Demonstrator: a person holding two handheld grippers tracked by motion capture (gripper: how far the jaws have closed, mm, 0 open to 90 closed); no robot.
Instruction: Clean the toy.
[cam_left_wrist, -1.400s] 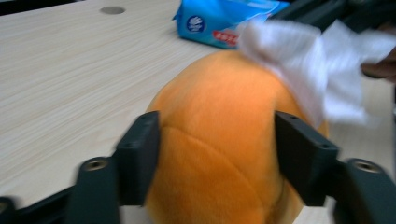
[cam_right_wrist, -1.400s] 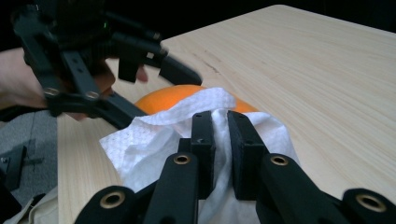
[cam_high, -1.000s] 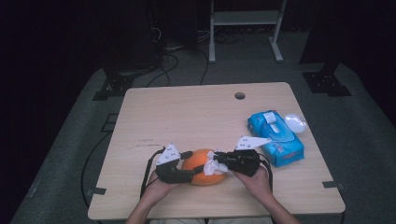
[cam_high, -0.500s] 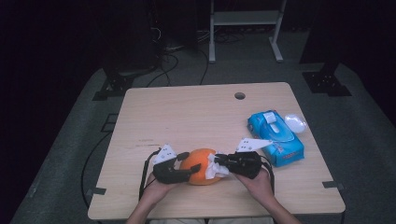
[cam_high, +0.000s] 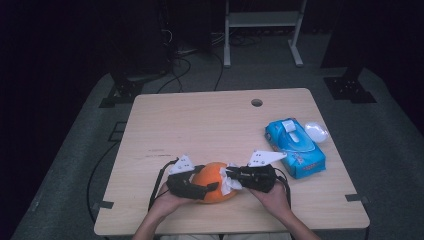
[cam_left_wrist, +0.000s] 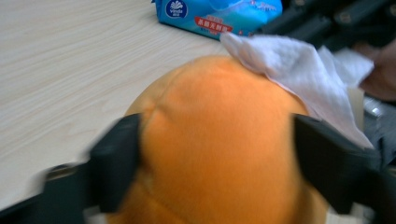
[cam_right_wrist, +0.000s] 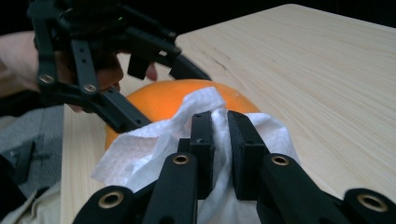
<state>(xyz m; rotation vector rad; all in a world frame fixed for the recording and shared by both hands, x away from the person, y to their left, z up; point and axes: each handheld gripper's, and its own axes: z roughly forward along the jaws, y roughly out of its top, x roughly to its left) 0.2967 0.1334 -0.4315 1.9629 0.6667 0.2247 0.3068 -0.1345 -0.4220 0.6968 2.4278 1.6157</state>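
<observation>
my left gripper (cam_high: 212, 186) has its jaws clamped on the orange ball (cam_high: 212, 179) at the table (cam_high: 210, 125) near edge, six o'clock. my right gripper (cam_high: 231, 176) pinches a white tissue (cam_high: 230, 182) against the ball's three o'clock side.

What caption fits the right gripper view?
Right gripper pinches a white tissue against an orange ball held by the left gripper.
</observation>
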